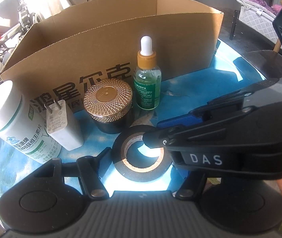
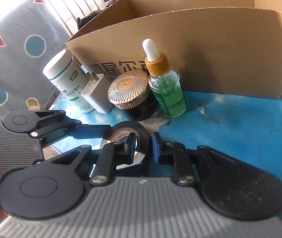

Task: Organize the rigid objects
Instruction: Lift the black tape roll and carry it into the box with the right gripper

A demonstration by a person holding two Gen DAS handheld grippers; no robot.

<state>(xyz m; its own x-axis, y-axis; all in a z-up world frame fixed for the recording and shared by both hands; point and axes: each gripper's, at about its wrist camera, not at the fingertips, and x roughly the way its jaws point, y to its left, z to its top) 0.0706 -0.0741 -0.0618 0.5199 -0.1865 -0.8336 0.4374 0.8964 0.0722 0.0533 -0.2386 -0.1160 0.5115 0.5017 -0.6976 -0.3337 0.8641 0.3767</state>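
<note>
The tape (image 2: 130,138) lies flat, its right wall pinched by the right gripper (image 2: 144,148); the left gripper (image 1: 139,154) straddles it, half open.

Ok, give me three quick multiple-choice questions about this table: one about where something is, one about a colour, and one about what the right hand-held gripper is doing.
1. The dropper bottle stands:
A. in front of the cardboard box, beside the gold-lidded jar
B. inside the box
C. on its side

2. Its liquid is:
A. red
B. blue
C. green

3. The right hand-held gripper is:
A. wide open, nothing between its fingers
B. shut on the tape roll
C. holding a charger

Answers:
1. A, it is upright outside the box's front wall, next to the jar.
2. C, green shows through the clear glass.
3. B, one finger is inside the ring and one outside, pinching its wall.
</note>
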